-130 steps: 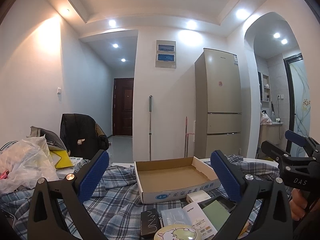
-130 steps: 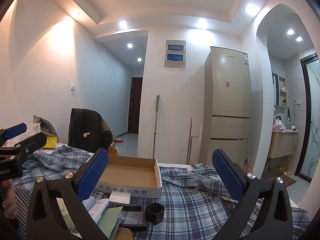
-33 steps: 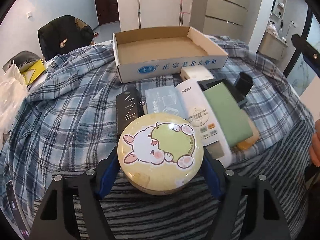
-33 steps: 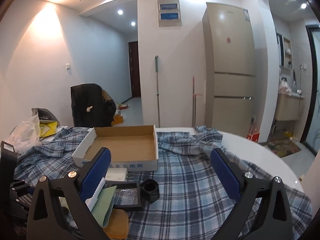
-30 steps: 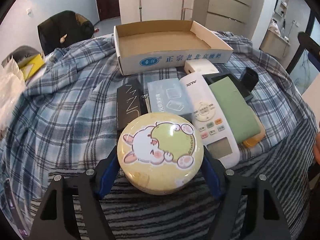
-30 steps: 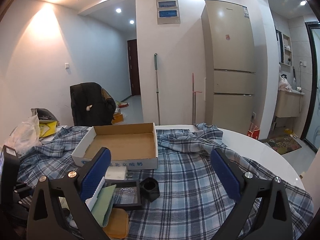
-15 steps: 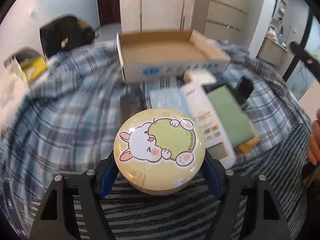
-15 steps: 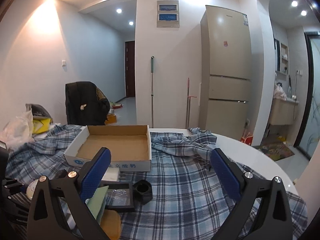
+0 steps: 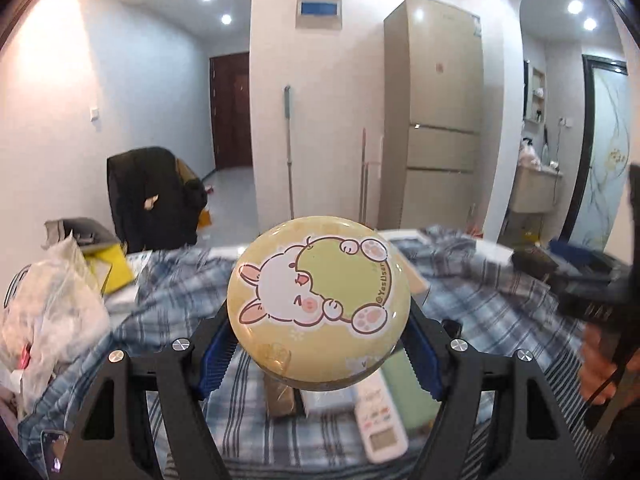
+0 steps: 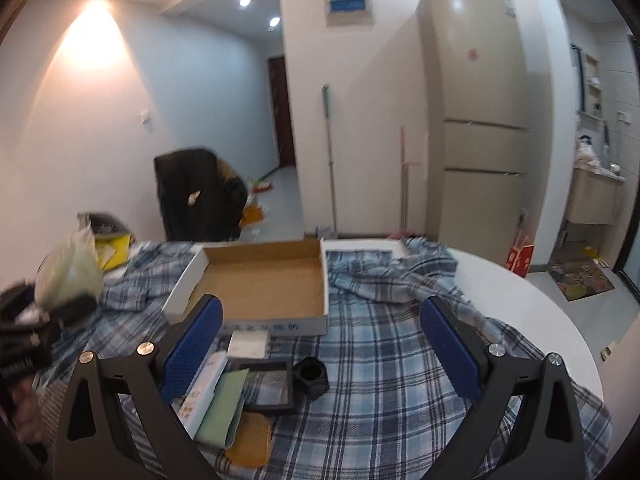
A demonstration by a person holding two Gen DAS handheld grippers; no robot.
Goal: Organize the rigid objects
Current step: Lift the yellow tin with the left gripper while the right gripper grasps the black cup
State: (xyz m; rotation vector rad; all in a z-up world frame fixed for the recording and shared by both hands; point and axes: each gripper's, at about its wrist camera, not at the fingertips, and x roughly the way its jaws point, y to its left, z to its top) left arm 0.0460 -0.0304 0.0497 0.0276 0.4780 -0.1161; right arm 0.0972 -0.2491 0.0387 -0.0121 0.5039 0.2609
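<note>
While the right gripper's [image 10: 320, 344] fingers gape empty, the left gripper's [image 9: 318, 344] fingers pinch the round tin [image 9: 318, 306].

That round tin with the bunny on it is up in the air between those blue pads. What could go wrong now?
The round tin is smooth and curved, and the left gripper clamps it only at its sides, so it might slip and drop onto the remote below. On its way to the cardboard box, it could also clip the box wall.
</note>
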